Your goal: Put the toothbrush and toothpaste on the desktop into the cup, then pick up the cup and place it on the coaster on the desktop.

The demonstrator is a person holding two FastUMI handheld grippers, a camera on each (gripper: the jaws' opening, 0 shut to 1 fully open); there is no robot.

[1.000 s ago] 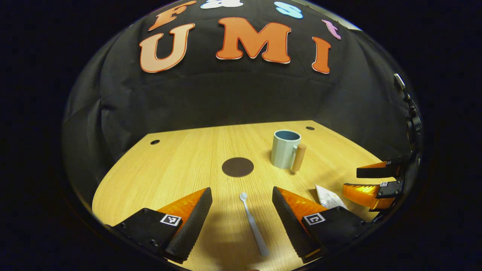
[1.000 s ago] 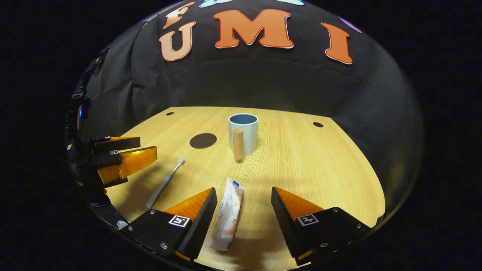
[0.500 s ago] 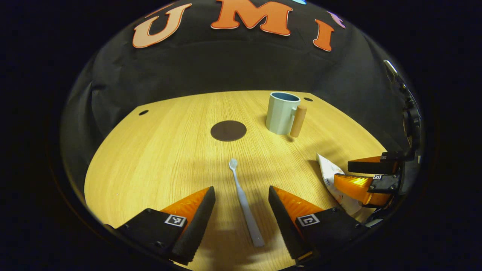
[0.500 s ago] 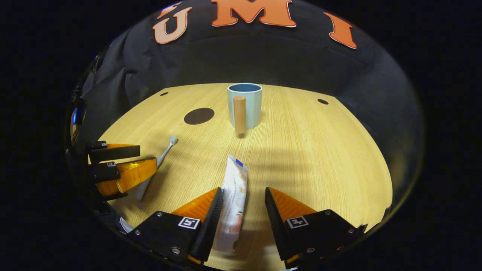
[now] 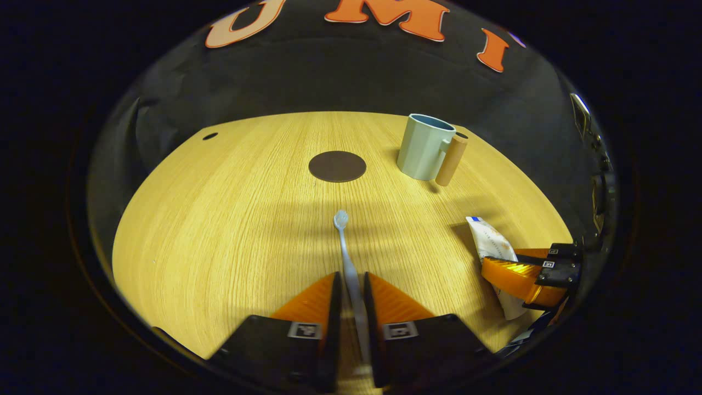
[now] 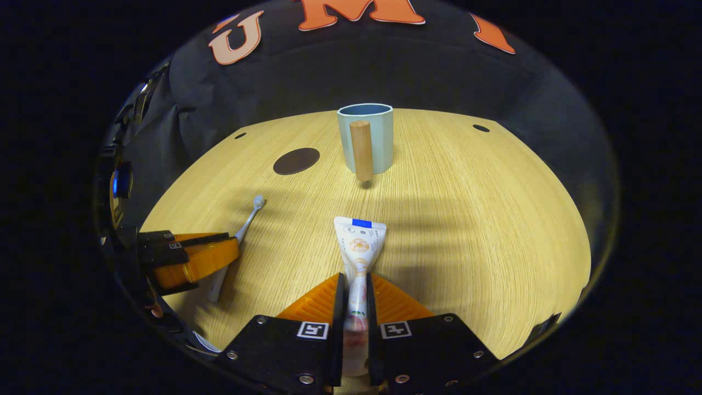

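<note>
On wood-grain desktop (image 5: 219,219) — ribbed fingers (image 5: 329,296) pinch slim toothbrush (image 5: 345,247); toothpaste (image 6: 359,247) squeezed flat.

One toothbrush (image 5: 343,241), one toothpaste (image 6: 359,247), one cup (image 6: 373,137), one coaster (image 5: 337,166)

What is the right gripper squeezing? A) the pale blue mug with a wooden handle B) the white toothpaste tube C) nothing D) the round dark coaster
B: in the right gripper view, both fingers of the right gripper press on the white toothpaste tube.
</note>
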